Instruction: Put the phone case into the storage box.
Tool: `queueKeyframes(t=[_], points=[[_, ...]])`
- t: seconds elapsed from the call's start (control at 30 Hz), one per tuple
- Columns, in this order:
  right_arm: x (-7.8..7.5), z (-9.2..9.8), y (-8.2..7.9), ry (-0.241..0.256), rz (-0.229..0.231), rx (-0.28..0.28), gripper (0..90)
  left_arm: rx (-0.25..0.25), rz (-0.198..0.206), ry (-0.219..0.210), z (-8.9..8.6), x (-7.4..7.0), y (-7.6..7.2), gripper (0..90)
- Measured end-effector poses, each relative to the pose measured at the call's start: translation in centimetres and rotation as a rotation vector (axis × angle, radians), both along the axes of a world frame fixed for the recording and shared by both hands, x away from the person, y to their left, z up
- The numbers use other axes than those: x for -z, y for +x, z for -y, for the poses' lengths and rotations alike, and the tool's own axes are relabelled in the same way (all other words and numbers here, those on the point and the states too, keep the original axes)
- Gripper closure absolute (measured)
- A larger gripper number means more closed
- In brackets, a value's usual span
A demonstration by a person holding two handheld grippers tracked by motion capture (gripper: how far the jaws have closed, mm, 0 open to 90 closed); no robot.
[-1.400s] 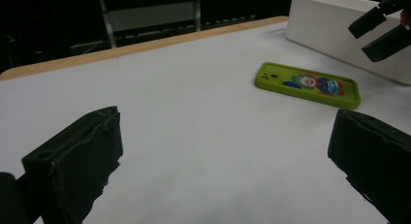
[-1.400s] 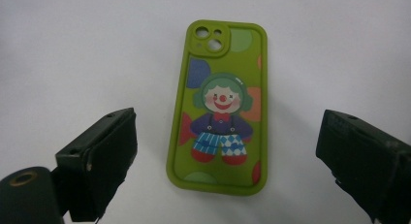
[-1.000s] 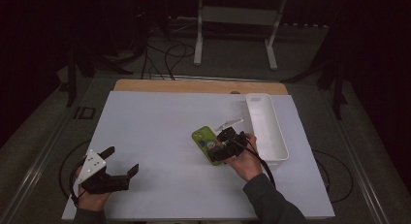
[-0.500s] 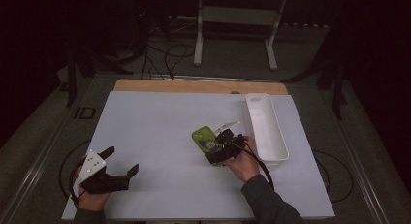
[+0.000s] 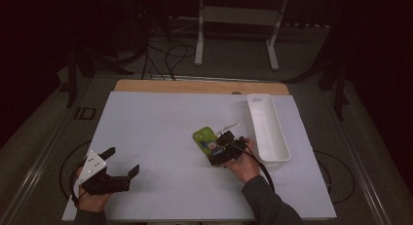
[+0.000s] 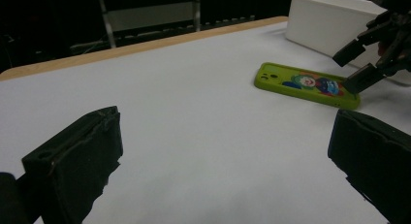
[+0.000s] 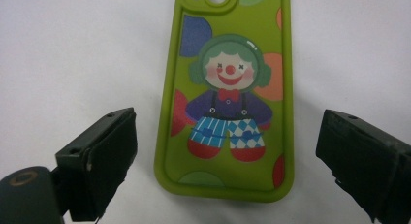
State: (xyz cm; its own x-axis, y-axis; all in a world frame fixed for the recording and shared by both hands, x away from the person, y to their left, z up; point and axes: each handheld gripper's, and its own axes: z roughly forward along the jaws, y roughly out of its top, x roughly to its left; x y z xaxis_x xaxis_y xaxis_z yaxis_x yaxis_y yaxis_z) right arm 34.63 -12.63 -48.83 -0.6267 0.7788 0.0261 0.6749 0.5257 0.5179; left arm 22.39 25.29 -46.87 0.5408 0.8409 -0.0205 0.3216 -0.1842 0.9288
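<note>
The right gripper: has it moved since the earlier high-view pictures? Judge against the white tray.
No. The right gripper keeps its place beside the white tray, over the green phone case.

Glossy green plastic phone case (image 7: pixel 228 93) on a matt white tabletop (image 5: pixel 156 132).

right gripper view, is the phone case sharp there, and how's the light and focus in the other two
Right gripper view: the green phone case is sharp, its clown print clear, with a small glint on the hair; the open black jaws at the bottom look soft. Left gripper view: near jaws blurred, the case in fair focus. High view: the white table is evenly lit, the surroundings nearly black.
</note>
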Motion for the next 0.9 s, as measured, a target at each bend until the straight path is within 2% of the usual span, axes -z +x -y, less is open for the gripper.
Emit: queueKeyframes(t=[0.9], points=[[1.8, -0.8, 0.3, -0.04, -0.035, -0.001, 7.4, 0.0, 0.003, -0.002, 0.0, 0.0, 0.0, 0.0]])
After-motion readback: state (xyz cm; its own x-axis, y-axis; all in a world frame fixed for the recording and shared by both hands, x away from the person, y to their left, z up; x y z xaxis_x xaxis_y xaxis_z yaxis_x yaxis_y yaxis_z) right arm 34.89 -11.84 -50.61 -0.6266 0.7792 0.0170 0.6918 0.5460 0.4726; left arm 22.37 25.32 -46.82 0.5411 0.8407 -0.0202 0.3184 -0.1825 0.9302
